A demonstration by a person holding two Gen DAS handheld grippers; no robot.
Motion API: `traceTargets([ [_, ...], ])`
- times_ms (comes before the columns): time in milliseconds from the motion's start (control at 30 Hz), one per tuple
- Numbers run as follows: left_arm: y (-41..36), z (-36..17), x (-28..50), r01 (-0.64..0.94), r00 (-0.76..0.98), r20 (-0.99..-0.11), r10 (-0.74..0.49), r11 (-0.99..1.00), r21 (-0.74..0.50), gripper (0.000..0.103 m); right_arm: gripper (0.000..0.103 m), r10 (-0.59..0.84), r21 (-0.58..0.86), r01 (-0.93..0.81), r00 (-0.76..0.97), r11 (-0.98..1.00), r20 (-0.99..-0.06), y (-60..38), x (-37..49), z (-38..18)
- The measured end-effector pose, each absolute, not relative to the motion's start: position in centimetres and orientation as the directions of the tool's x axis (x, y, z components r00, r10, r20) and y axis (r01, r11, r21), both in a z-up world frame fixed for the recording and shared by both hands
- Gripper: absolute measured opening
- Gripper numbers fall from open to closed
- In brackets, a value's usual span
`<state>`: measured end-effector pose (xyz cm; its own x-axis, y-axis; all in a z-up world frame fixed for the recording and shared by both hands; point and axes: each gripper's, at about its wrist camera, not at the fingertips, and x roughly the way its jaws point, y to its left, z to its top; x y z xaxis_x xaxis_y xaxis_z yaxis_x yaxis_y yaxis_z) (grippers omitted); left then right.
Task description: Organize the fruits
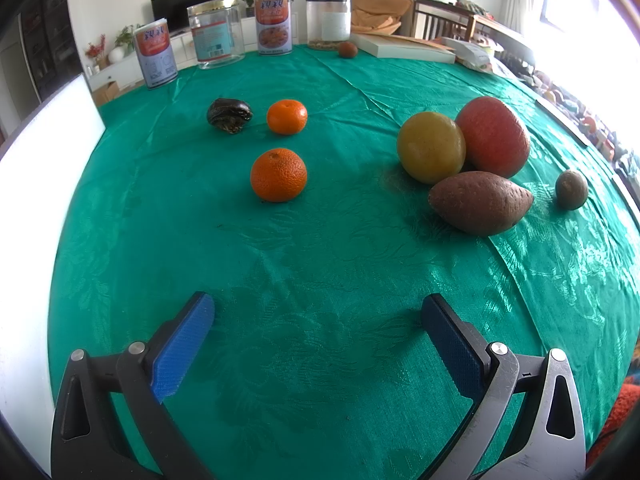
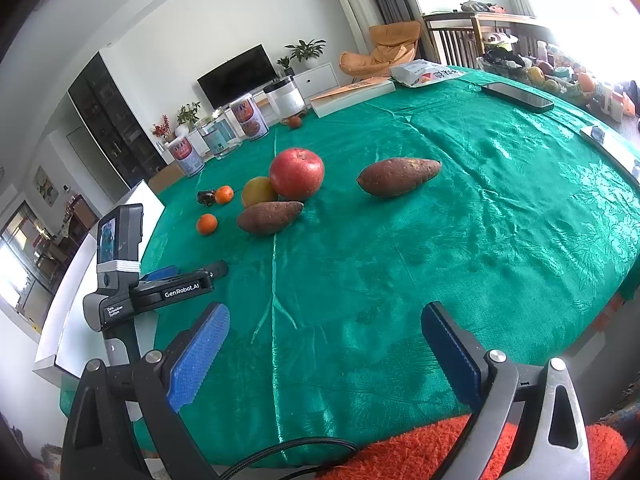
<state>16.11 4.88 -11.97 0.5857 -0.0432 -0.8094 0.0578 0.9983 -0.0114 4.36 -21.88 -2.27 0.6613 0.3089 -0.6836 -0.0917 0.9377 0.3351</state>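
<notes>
Listing from the near rim outward: your left gripper (image 1: 318, 312) hangs over the green tablecloth (image 1: 320, 264) with its blue fingers (image 1: 184, 344) spread wide and nothing between them; your right gripper (image 2: 325, 320) is likewise spread wide and empty at the near table edge, above an orange fuzzy surface (image 2: 420, 452). Bare cloth lies ahead of both, the broadest stretch on the right side toward the phone (image 2: 518, 96) near the far right rim. A white board (image 1: 48, 184) stands along the left edge. Fruit, centre left: near orange (image 1: 278, 175), far orange (image 1: 287, 117), and just left of the latter a dark wrinkled lump (image 1: 229, 115) you cannot identify. Centre right: yellow fruit (image 1: 431, 147) touching the red apple (image 1: 494, 136), a sweet potato (image 1: 480, 203) lying against their front; a small brownish fruit (image 1: 571, 189) apart to the right. The right wrist view shows a second sweet potato (image 2: 398, 176) set apart on open cloth. Far rim, containers: two printed tins (image 1: 155, 58) (image 1: 273, 24), contents hidden; a clear jar (image 1: 216, 36) that looks empty; a dark-lidded clear jar (image 1: 328, 22) with a thin layer at its bottom; beside it a small brown fruit (image 1: 347, 49), then a book (image 1: 400, 46).
</notes>
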Motion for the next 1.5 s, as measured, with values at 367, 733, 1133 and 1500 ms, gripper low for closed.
traceTargets([
  [367, 4.89, -11.95, 16.19, 0.058, 0.586, -0.809, -0.043, 0.998, -0.011, 0.103, 0.096, 0.311, 0.338, -0.091, 0.661, 0.937, -0.683, -21.88, 4.39, -2.33],
  [733, 4.88, -11.95, 16.17, 0.057, 0.587, -0.809, -0.043, 0.998, -0.012, 0.103, 0.096, 0.311, 0.338, -0.09, 0.66, 0.937, -0.684, -21.89, 4.43, -2.39],
  [1133, 4.89, -11.96, 16.16, 0.058, 0.587, -0.809, -0.044, 0.998, -0.012, 0.103, 0.096, 0.311, 0.34, -0.089, 0.66, 0.936, -0.684, -21.9, 4.4, -2.36],
  [1500, 4.89, -11.96, 16.15, 0.058, 0.587, -0.809, -0.044, 0.998, -0.012, 0.103, 0.096, 0.313, 0.343, -0.087, 0.656, 0.935, -0.687, -21.91, 4.52, -2.39],
])
